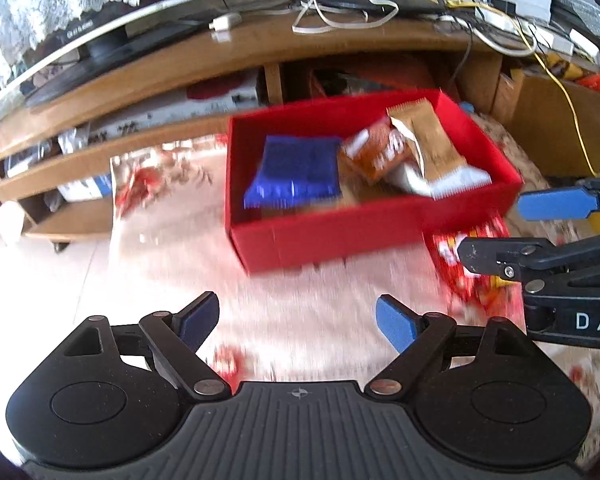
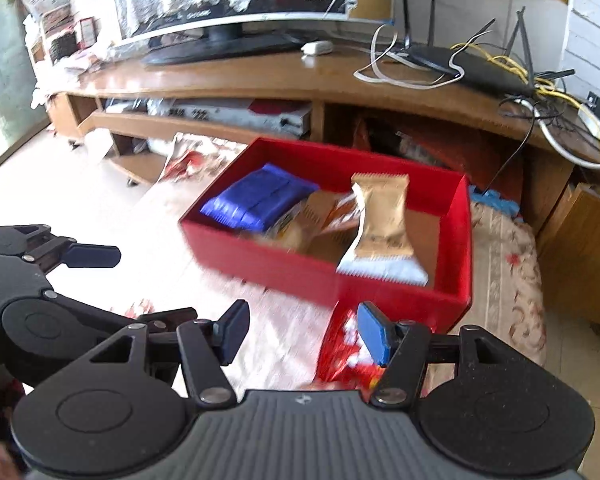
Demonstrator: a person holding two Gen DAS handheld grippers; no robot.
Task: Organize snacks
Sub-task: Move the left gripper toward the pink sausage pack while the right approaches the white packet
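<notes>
A red box stands on the patterned cloth. In it lie a blue packet, an orange packet and a tan and white packet. A red snack bag lies on the cloth by the box's near right corner. My left gripper is open and empty, in front of the box. My right gripper is open, just above the red bag; it also shows in the left wrist view at the right.
A wooden TV stand with a monitor, router and cables stands behind the box. Its low shelves hold clutter. A silvery red-printed bag lies left of the box. A cardboard box stands at the right.
</notes>
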